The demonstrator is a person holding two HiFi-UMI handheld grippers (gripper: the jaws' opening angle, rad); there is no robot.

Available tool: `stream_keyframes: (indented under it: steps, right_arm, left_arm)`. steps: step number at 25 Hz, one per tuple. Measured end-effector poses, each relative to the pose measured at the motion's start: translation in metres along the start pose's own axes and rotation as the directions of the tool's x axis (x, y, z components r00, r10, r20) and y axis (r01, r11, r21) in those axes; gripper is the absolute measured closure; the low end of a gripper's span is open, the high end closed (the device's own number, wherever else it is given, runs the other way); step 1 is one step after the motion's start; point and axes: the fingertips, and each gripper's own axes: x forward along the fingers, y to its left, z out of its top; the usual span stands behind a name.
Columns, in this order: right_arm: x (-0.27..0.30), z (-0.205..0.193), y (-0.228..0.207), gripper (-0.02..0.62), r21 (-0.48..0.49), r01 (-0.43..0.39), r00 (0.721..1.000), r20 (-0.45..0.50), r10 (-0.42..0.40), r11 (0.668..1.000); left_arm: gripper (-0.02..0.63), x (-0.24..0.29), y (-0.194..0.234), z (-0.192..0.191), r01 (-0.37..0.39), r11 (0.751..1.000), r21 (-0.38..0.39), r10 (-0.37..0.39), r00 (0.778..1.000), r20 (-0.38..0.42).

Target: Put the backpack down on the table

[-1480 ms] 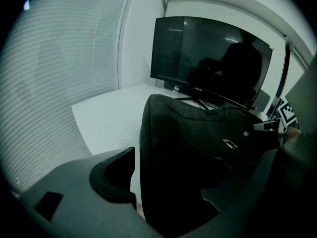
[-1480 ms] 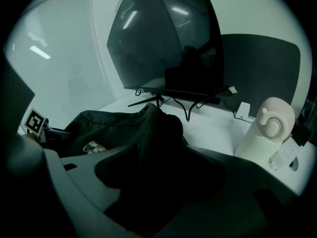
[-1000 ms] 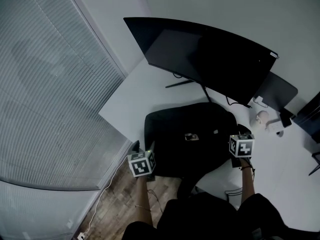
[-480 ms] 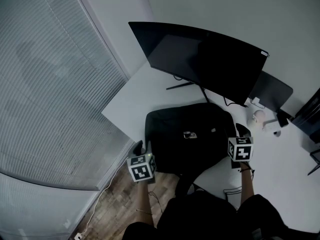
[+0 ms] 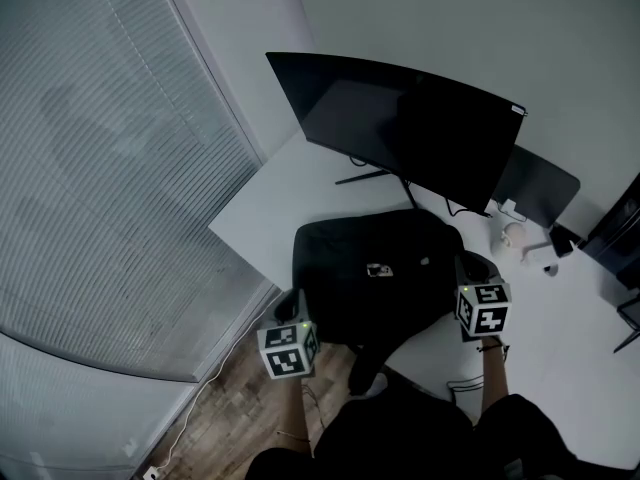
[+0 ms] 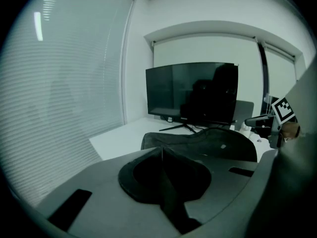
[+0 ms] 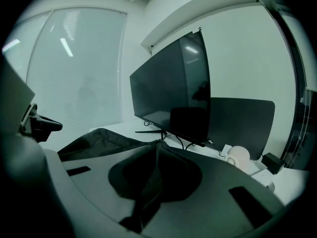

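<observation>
Already the backpack (image 5: 375, 278) lies flat at the table's (image 5: 270, 218) near edge, before the monitor (image 5: 400, 128). Left gripper (image 5: 290, 303) is closed, empty; right gripper (image 5: 468, 266) jaws are closing on nothing. Draw both clear, snagging no strap.

The left grey two-jaw gripper (image 6: 162, 150) has its jaws pressed together, empty. The right grey two-jaw gripper (image 7: 157, 144) is closing its jaws — nothing between them. Both point forward, tipped slightly down, well apart.

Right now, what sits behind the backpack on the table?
A large dark monitor on a thin stand rises behind the backpack. The stand's near foot is covered by the backpack's edge.
</observation>
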Motion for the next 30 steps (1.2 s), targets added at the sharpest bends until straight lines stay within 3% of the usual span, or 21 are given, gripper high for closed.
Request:
stream_keyframes:
  steps: [10,16,22,30]
  right_arm:
    - [-0.034,0.039,0.026,0.581,0.015,-0.157,0.972,0.182,0.152,0.987]
    - [-0.053,0.05,0.036,0.581,0.048,-0.222,0.947,0.25,0.203,0.974]
    - [-0.064,0.052,0.036,0.581,0.033,-0.229,0.936,0.282,0.21,0.973]
    - [-0.065,0.057,0.033,0.583,0.019,-0.235,0.931,0.291,0.219,0.972]
  left_arm:
    - [0.591,-0.041,-0.017,0.025,0.041,0.999,-0.003,-0.04,0.989,0.14]
    - [0.591,-0.065,-0.015,0.027,0.005,1.0,-0.007,-0.004,0.979,0.206]
    - [0.591,-0.082,-0.01,0.029,-0.035,0.999,-0.026,0.04,0.966,0.257]
    - [0.591,-0.09,-0.011,0.034,-0.039,0.999,-0.023,0.044,0.957,0.288]
